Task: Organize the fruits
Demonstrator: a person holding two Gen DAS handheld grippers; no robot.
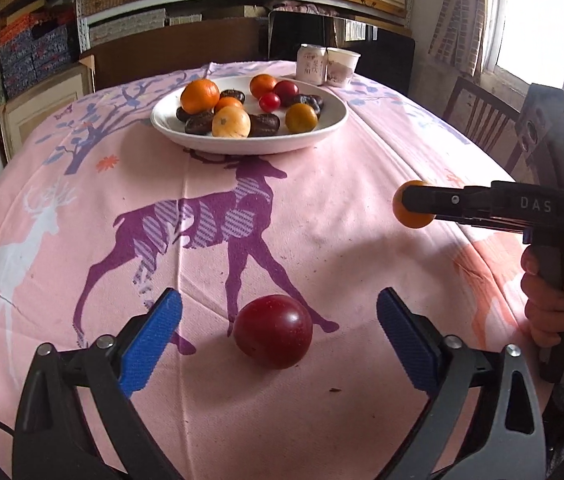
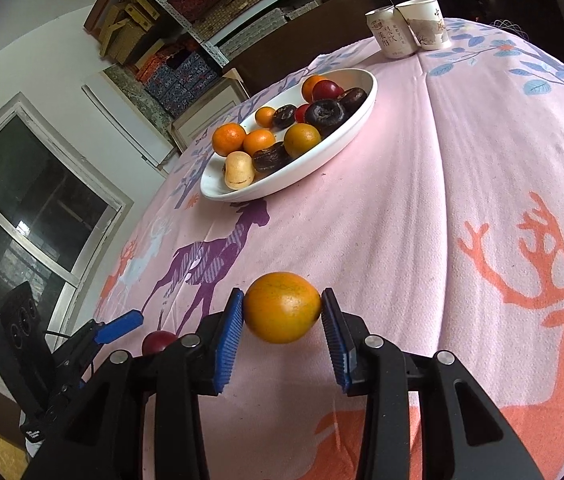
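The left gripper [image 1: 277, 320] stands with its 2 blue pads [image 1: 153, 344] wide apart, one on each side of a dark red plum [image 1: 273, 331] that rests on the pink tablecloth [image 1: 362, 200]; neither pad touches the fruit, and clear cloth shows between each pad and the plum's skin. The right gripper [image 2: 282, 316] is clamped on an orange [image 2: 283, 307], its 2 ribbed blue pads [image 2: 229, 332] pressing the fruit's left and right ends, and the orange hangs above the cloth, off the table. In the left wrist view that same gripper [image 1: 414, 204] comes in from the right side, held in a hand [image 1: 554, 300], well apart from the plum. The orange is slightly oval, with its long axis running across from pad to pad. The plum is near round, so no clear axis can be told. A white dish [image 1: 334, 120] sits toward the far middle of the table, holding several oranges, small red fruits and dark brown fruits; a broad stretch of bare cloth lies between it and both grippers. Behind the dish, near the table's far edge, a can [image 1: 313, 65] and a paper cup [image 1: 342, 66] stand touching each other. The table's right edge curves past a wooden chair [image 1: 482, 120].
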